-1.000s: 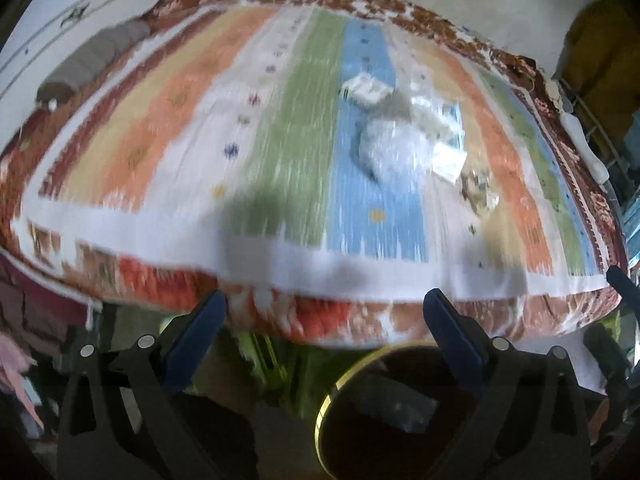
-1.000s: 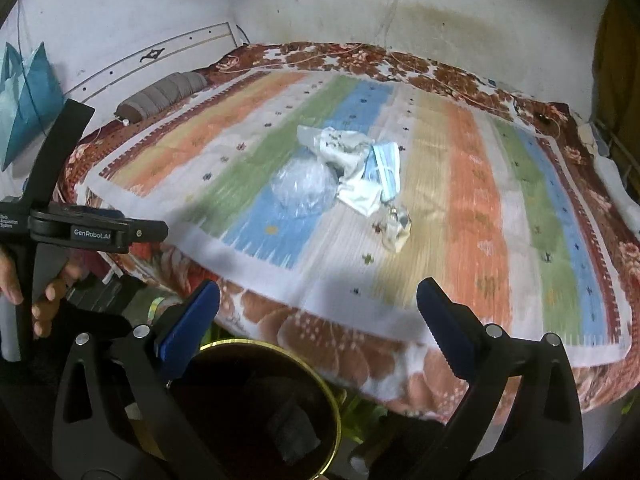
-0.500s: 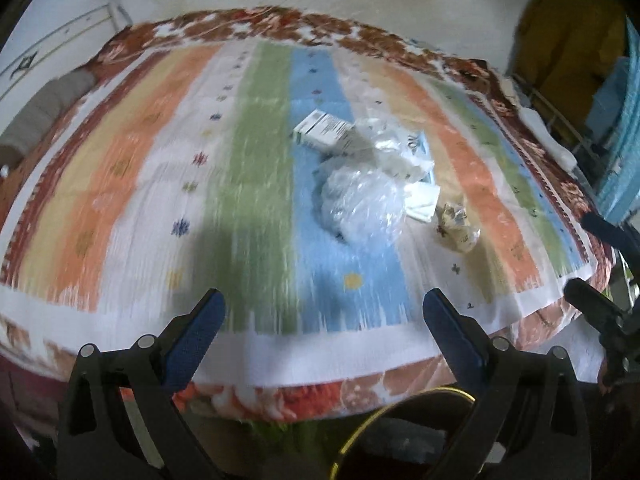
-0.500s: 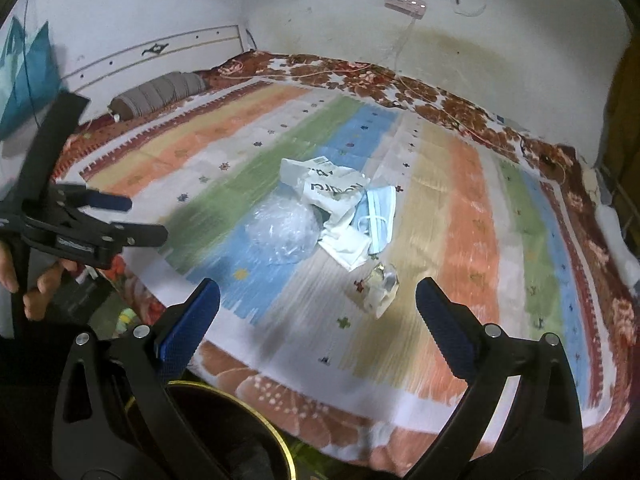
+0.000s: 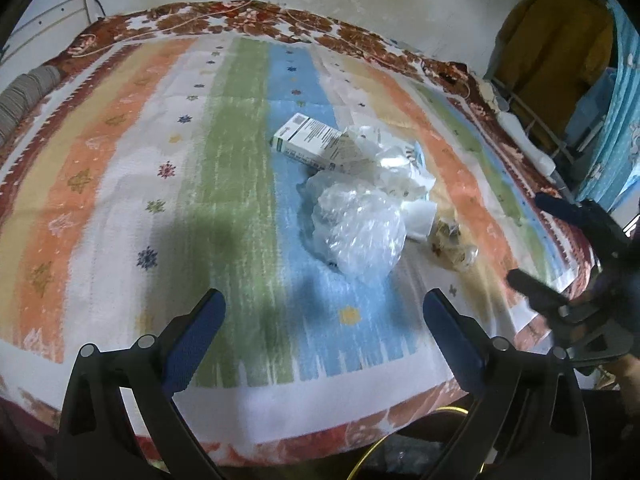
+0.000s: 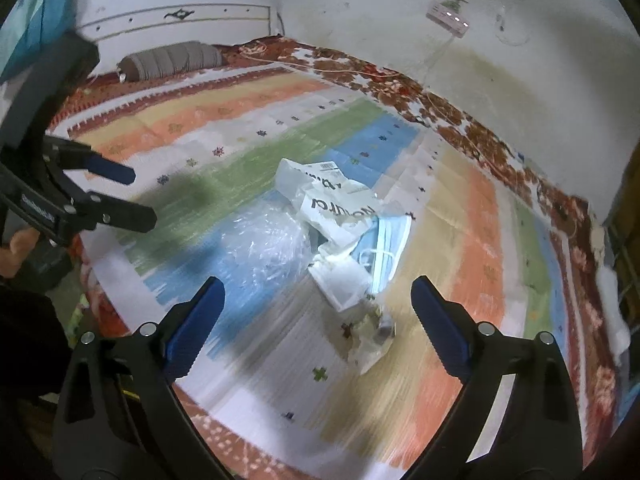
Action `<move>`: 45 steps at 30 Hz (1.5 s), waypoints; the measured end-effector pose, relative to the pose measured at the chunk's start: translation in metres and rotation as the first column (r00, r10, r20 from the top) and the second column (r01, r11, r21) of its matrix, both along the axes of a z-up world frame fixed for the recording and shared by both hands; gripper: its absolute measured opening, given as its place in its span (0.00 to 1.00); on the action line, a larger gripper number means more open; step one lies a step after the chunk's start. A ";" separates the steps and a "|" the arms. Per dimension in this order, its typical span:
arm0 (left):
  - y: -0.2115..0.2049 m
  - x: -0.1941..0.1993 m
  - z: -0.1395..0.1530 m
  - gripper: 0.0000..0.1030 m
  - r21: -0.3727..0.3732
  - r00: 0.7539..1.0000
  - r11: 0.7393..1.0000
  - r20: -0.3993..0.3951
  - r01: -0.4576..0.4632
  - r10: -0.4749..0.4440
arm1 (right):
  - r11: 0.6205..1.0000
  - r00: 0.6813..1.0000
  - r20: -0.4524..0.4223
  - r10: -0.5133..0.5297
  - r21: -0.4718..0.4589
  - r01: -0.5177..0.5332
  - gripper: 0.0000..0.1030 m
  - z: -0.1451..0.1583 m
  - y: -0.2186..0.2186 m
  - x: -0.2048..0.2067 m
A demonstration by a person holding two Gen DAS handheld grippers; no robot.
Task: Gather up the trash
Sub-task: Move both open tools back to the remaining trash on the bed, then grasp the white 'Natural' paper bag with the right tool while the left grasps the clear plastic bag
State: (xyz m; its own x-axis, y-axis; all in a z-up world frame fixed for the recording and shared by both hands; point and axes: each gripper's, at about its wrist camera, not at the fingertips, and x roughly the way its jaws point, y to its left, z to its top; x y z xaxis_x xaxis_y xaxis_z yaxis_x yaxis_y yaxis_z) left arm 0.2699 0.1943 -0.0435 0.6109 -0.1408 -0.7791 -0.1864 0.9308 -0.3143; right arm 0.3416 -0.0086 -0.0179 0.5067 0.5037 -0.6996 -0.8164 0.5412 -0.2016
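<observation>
Left black gripper w/ blue pads (image 5: pixel 324 316) tilts downward, jaws wide apart, empty. Right black gripper w/ blue pads (image 6: pixel 316 304) also tilts downward, jaws closing, nothing between.

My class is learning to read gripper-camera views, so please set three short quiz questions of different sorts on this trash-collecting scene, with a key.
1. True or false: the left tool is shut on the clear plastic bag.
2. Which piece of trash lies nearest the right tool? A. the white box B. the small crumpled wrapper C. the blue face mask
3. Fill in: the trash lies on a ____ bedspread.

Key: 1 false, it is open and empty, short of the bag; 2 B; 3 striped.
</observation>
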 end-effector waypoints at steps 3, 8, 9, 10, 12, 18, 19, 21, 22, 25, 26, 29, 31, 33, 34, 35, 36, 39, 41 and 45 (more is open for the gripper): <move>0.004 0.007 -0.003 0.94 -0.020 1.000 1.000 0.008 0.008 -0.008 | 1.000 1.000 0.012 0.015 -0.019 -0.015 0.86 -0.007 0.009 0.005; 0.013 0.016 -0.007 0.94 -0.071 1.000 0.997 0.008 0.012 -0.012 | 0.999 1.000 0.014 0.020 -0.043 -0.020 0.82 -0.015 0.017 0.017; 0.014 0.018 -0.007 0.94 -0.078 1.000 0.997 0.007 0.012 -0.012 | 0.999 1.000 0.012 0.018 -0.045 -0.017 0.82 -0.016 0.019 0.018; 0.015 0.021 -0.008 0.94 -0.088 1.000 0.996 0.007 0.013 -0.012 | 0.999 1.000 0.011 0.017 -0.045 -0.016 0.81 -0.017 0.019 0.021; 0.017 0.026 -0.010 0.94 -0.106 1.000 0.994 0.009 0.014 -0.013 | 0.999 1.000 0.009 0.014 -0.045 -0.014 0.79 -0.019 0.024 0.027; 0.021 0.051 -0.021 0.94 -0.165 1.000 0.986 0.010 0.024 -0.023 | 0.997 0.999 0.018 0.029 -0.066 -0.028 0.74 -0.029 0.038 0.038; 0.021 0.054 -0.023 0.94 -0.171 1.000 0.985 0.007 0.027 -0.026 | 0.997 0.999 0.028 0.034 -0.074 -0.032 0.73 -0.031 0.040 0.039; 0.021 0.061 -0.029 0.94 -0.185 0.999 0.982 -0.004 0.034 -0.035 | 0.995 0.999 0.029 0.042 -0.088 -0.039 0.70 -0.038 0.045 0.044; 0.021 0.065 -0.032 0.94 -0.191 0.999 0.981 -0.011 0.039 -0.042 | 0.995 0.998 0.036 0.044 -0.094 -0.041 0.68 -0.040 0.047 0.046; 0.023 0.070 -0.039 0.94 -0.210 0.999 0.977 -0.021 0.043 -0.049 | 0.994 0.998 0.048 0.051 -0.103 -0.046 0.63 -0.045 0.053 0.052; 0.024 0.072 -0.041 0.94 -0.217 0.999 0.975 -0.024 0.040 -0.046 | 0.993 0.997 0.049 0.054 -0.106 -0.049 0.61 -0.047 0.054 0.054; 0.028 0.074 -0.045 0.93 -0.249 0.999 0.968 -0.026 0.027 -0.035 | 0.992 0.996 0.054 0.065 -0.111 -0.059 0.54 -0.053 0.058 0.059; 0.030 0.077 -0.049 0.93 -0.267 0.999 0.964 -0.030 0.018 -0.027 | 0.991 0.996 0.052 0.076 -0.117 -0.070 0.47 -0.057 0.060 0.062; 0.029 0.080 -0.051 0.93 -0.280 0.999 0.960 -0.028 0.015 -0.024 | 0.991 0.995 0.052 0.080 -0.114 -0.074 0.41 -0.059 0.061 0.063; 0.029 0.082 -0.053 0.93 -0.285 0.999 0.958 -0.028 0.015 -0.024 | 0.990 0.995 0.053 0.086 -0.115 -0.079 0.35 -0.060 0.062 0.064; 0.028 0.085 -0.054 0.93 -0.291 0.999 0.957 -0.030 0.017 -0.027 | 0.990 0.995 0.055 0.087 -0.115 -0.080 0.32 -0.061 0.062 0.064; 0.026 0.087 -0.056 0.93 -0.294 0.999 0.956 -0.030 0.020 -0.030 | 0.991 0.995 0.055 0.088 -0.108 -0.082 0.26 -0.061 0.063 0.065; 0.020 0.096 -0.061 0.86 -0.291 0.999 0.956 -0.038 0.024 -0.037 | 0.993 0.995 0.051 0.091 -0.084 -0.086 0.11 -0.060 0.062 0.066; 0.017 0.100 -0.065 0.81 -0.295 0.998 0.955 -0.046 0.025 -0.041 | 0.994 0.995 0.053 0.090 -0.067 -0.087 0.07 -0.058 0.060 0.067; 0.007 0.107 -0.069 0.56 -0.295 0.995 0.954 -0.061 0.055 -0.076 | 0.997 0.996 0.044 0.080 -0.018 -0.079 0.04 -0.050 0.055 0.069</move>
State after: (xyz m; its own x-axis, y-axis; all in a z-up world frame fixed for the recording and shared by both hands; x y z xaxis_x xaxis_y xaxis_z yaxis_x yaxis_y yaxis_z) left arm 0.3773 0.2009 -0.1122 0.5376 -0.4070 -0.7384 -0.1593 0.8110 -0.5630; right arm 0.4103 0.0461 -0.0678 0.4960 0.5327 -0.6857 -0.8469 0.4711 -0.2466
